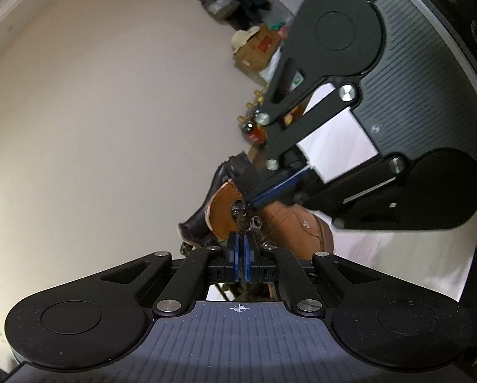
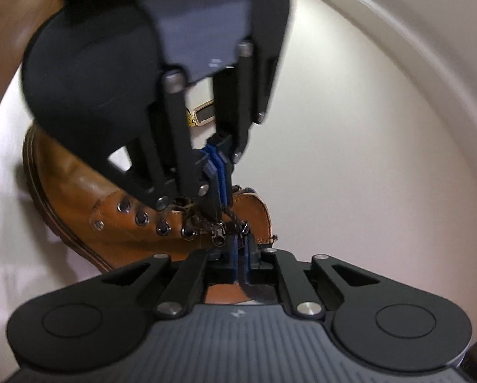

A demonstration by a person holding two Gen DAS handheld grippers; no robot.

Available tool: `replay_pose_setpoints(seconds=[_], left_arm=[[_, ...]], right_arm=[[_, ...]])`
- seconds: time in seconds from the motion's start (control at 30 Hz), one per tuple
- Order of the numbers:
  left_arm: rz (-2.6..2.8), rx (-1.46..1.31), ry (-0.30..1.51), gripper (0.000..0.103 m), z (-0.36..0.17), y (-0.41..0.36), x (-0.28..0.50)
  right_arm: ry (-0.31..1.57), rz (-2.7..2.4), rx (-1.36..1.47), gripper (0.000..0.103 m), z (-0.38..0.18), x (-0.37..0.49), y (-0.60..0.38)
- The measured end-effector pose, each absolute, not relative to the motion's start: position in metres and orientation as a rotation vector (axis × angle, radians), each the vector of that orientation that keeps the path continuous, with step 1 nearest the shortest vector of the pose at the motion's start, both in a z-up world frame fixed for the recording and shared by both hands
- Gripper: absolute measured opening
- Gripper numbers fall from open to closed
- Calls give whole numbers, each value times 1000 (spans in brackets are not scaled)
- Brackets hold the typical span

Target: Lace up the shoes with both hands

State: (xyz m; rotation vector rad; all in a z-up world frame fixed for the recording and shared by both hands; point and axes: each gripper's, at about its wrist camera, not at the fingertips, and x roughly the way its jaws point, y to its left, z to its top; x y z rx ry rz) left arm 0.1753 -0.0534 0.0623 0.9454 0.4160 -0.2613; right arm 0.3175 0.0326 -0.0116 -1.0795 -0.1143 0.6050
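Just ahead of the left claw [image 1: 242, 239], a tan leather boot [image 2: 88, 188] lies on a white worktop [image 1: 382, 255], its dark lace [image 2: 230, 215] running up from the metal eyelets [image 2: 161, 228] into the claw's blue pads [image 1: 237, 249], which are pinched nearly together on it. Reaching in from the upper right of that claw, the right claw [image 1: 254, 201] has its pads fully closed at the boot's top hooks; whether lace is caught between them cannot be told. Behind the boot sits a dark shoe [image 1: 203, 210].
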Motion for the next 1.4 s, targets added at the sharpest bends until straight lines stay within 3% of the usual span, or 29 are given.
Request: replay_pose_setpoints(seconds=[0.37,0.43,0.63,0.8,0.9,1.0,1.17,1.3,1.4], left_arm=[[-272,929,426,5,64,-58,161],[-275,929,426,5,70,-54,195],[-280,911,425,5,71,-53,193],[-307,839,420,9,75,-46,190],[-350,722,436,28,80,-28,183],[-362,593,456,28,83,1,178],[-334,417,518,28,80,58,179],[-356,367,607,28,68,96,200],[-387,310,667,27,53,122,210]], right_arm=[[-181,549,-1113,4,-16,321,46],[-188,553,-1120,4,-16,322,49],[-199,556,-1120,4,-16,328,55],[-41,581,-961,2,-2,342,49],[85,599,-819,1,1,348,37],[262,656,-589,0,0,347,21],[405,737,-431,0,-9,329,22],[391,690,-430,3,-5,314,29],[308,623,-431,15,16,319,8]])
